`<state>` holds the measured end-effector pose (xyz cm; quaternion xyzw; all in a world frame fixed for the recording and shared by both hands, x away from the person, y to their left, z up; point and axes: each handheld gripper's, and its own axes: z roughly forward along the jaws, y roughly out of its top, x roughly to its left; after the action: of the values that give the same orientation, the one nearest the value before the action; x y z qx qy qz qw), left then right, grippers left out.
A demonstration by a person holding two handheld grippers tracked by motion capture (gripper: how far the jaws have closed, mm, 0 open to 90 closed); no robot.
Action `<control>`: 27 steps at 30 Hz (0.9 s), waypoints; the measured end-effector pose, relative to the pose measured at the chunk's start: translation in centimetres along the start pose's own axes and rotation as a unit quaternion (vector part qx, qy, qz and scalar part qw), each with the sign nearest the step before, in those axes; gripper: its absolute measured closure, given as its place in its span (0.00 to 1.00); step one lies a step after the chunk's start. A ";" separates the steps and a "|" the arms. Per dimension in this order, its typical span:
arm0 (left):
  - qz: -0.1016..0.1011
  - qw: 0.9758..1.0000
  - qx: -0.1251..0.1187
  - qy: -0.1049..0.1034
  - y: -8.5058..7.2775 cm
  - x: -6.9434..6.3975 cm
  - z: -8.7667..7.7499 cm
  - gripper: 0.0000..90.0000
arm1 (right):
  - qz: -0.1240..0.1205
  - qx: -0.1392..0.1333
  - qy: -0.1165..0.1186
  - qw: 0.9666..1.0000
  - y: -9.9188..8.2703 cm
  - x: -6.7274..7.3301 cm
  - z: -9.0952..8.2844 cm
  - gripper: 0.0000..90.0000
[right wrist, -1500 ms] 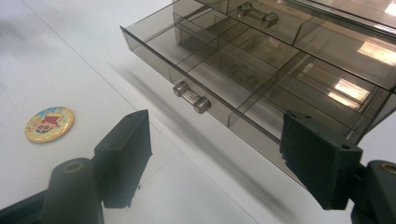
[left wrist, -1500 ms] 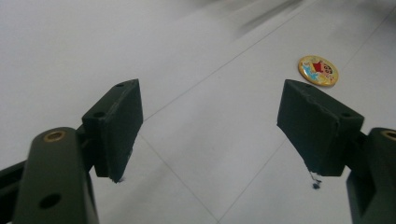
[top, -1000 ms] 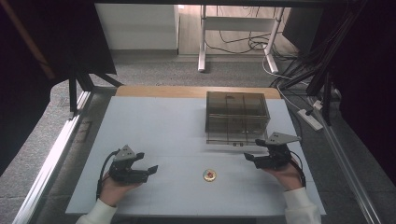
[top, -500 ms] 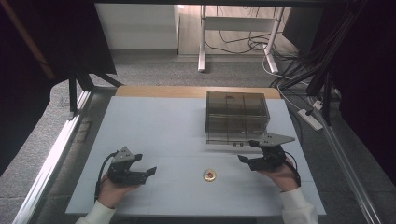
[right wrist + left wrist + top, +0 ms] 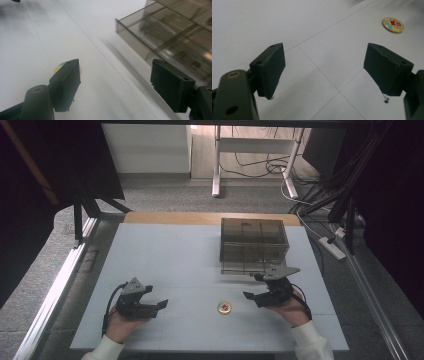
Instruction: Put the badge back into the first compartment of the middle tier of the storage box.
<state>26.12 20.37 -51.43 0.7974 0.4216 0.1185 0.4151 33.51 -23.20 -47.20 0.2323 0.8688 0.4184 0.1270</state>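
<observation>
Black jaws on the left gripper (image 5: 161, 304) stand wide apart, with nothing between them. It sits low over the table's left front part, held by a hand in a white sleeve. The left gripper view shows bare white table between its two pads and, up in the far corner, the little round gold badge (image 5: 393, 24) with a red and blue picture on it. From the high view the badge (image 5: 224, 307) is only a small yellow dot, lying flat between the two grippers, apart from both.

To the right, the right gripper (image 5: 253, 286) also has its jaws apart and holds nothing. It is near the badge and just in front of the smoky see-through box (image 5: 253, 245). In the right gripper view the badge (image 5: 59, 67) peeks out from behind one jaw, and the box (image 5: 175, 32) looks big, with walls inside that split it into parts.

The table (image 5: 165, 250) is pale grey-white with thin lines across it and a wooden strip along the far edge. Around it is grey floor, dark curtains at both sides, a white stand at the back and a bunch of cables on the right.
</observation>
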 end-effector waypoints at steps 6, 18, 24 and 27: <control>0.004 1.000 0.003 0.003 0.0 -0.1 0.0 0.20 | -0.009 0.014 0.017 1.000 0.4 0.8 1.3 0.26; 0.004 1.000 0.007 0.004 -0.1 0.0 0.2 0.20 | -0.023 0.046 0.047 0.998 1.1 2.3 3.4 0.23; 0.006 1.000 0.007 0.003 -0.1 -0.1 0.1 0.20 | -0.030 0.060 0.056 0.996 1.3 2.8 4.3 0.22; 0.008 1.000 0.009 0.002 0.0 -0.1 0.2 0.20 | -0.034 0.068 0.060 0.995 1.4 3.1 4.8 0.22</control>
<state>26.13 20.17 -51.56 0.8044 0.4167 0.1197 0.4062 33.25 -17.68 -49.12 0.1848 0.9087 0.3671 0.0728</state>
